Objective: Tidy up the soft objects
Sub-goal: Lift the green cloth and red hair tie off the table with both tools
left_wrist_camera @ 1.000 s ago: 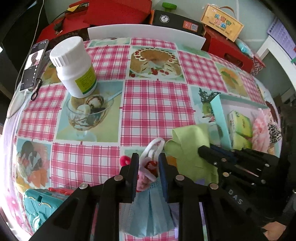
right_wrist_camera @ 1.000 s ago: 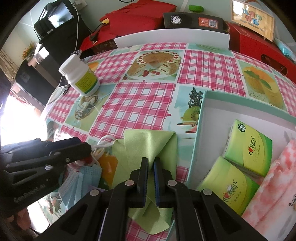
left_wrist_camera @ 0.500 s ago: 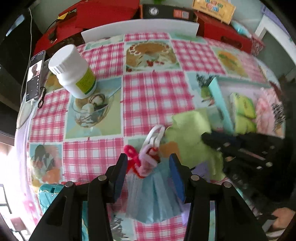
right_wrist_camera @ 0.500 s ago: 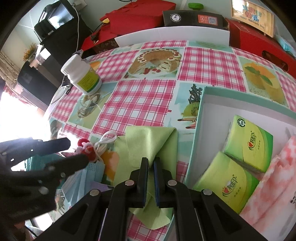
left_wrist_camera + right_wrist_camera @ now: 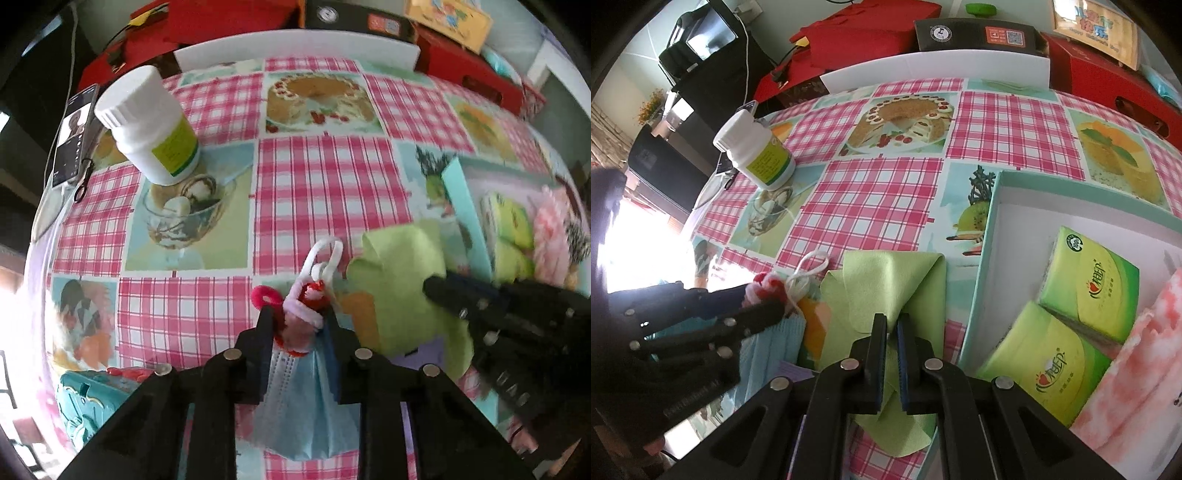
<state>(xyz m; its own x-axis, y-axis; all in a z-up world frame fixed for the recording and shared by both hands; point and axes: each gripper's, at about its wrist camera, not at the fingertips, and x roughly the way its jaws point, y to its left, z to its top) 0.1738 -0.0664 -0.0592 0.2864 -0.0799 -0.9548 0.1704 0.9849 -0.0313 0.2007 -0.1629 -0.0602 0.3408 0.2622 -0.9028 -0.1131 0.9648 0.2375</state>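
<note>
Fuzzy red-white pipe-cleaner bundle [image 5: 301,314] w/ pleated blue mask [image 5: 306,398] pinched in left tool [image 5: 297,317], jaws just closed in; right tool [image 5: 891,325] pressed together on thin, smooth green cloth [image 5: 886,280].

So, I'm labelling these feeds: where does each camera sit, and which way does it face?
Left wrist: on the left gripper, looking steeply down at the mask and red-white toy; its own fingers show, with the right gripper at right.
Right wrist: on the right gripper, looking down at the green cloth it pinches and the box; the left gripper shows at left.
Shared: cloth, mask, toy, bottle, box, tablecloth.
</note>
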